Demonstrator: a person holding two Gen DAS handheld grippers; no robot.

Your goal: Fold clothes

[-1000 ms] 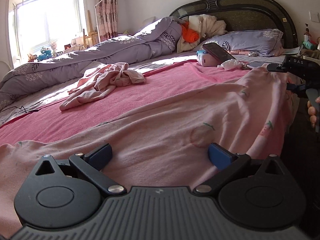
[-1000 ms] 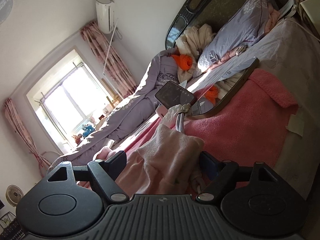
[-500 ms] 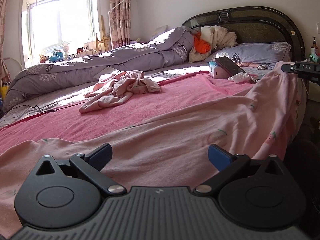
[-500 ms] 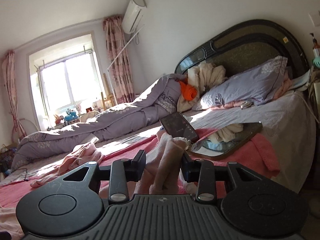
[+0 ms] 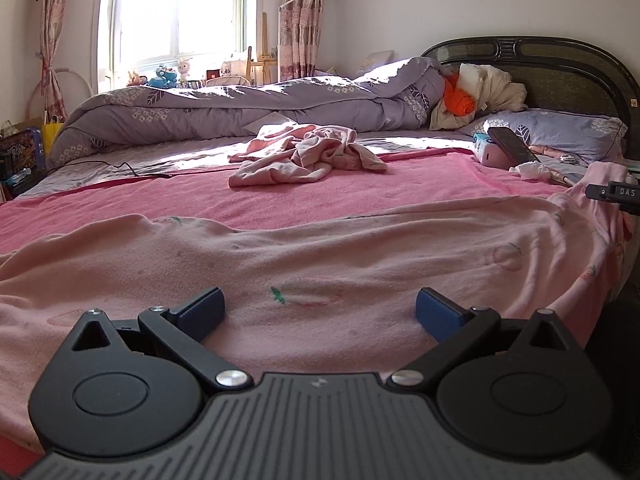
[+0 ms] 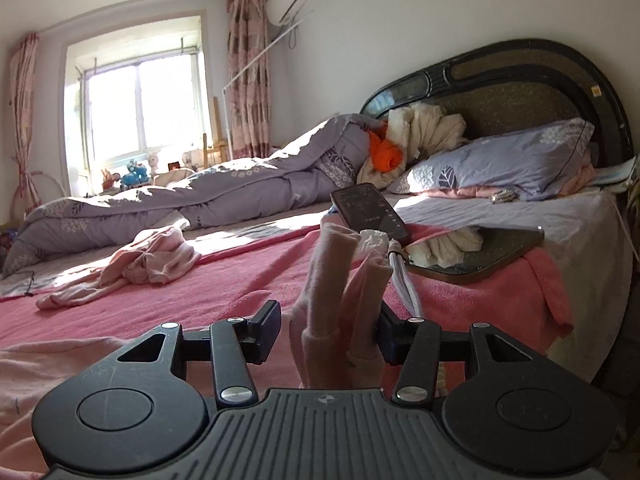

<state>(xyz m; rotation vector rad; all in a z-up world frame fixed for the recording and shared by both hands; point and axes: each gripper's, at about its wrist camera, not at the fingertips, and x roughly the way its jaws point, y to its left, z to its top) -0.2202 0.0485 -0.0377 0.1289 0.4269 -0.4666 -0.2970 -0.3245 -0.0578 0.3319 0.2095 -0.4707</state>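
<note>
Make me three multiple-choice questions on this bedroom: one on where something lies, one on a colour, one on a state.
1. Where does the crumpled garment lie?
A. on the pillow
B. at the pink blanket's far edge, before the duvet
C. on the windowsill

2. What colour is the duvet?
A. green
B. yellow
C. lilac

3. How do the left gripper's jaws stand?
A. wide open
B. shut on a phone
C. shut on the crumpled garment

Answers:
1 B, it lies mid-bed, just in front of the rolled duvet.
2 C, it is lilac with small white flowers.
3 A, the jaws stand far apart with nothing pinched.
</note>
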